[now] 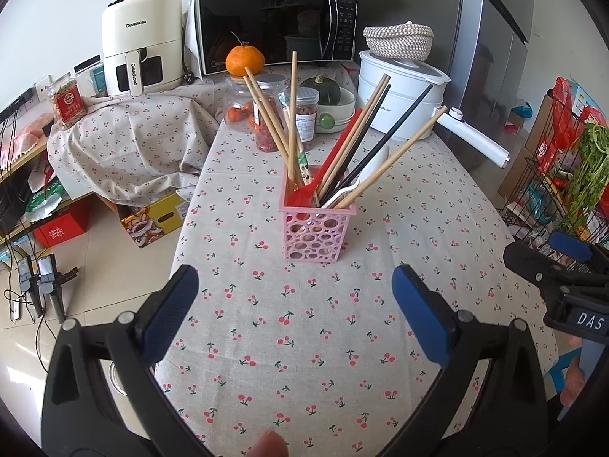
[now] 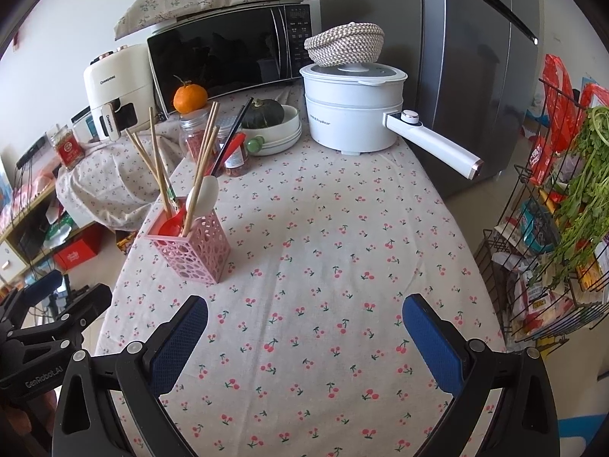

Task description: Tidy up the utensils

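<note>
Pink holder [image 1: 316, 224] stands upright mid-frame on the cherry tablecloth [image 1: 304, 342]; wooden chopsticks [image 1: 293, 122] fan up and outward, red spoon [image 1: 327, 175] leaning right. Left gripper [image 1: 295, 304] and right gripper [image 2: 304, 327] both gape apart, holding nothing.

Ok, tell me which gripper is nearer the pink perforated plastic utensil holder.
Left. The left gripper faces the pink perforated plastic utensil holder squarely; the right gripper sits off to its right.

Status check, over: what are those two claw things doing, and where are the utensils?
Left gripper and right gripper: jaws open, empty, above the tablecloth. Chopsticks and spoons all standing in the pink holder. Nothing between grippers and holder.
</note>
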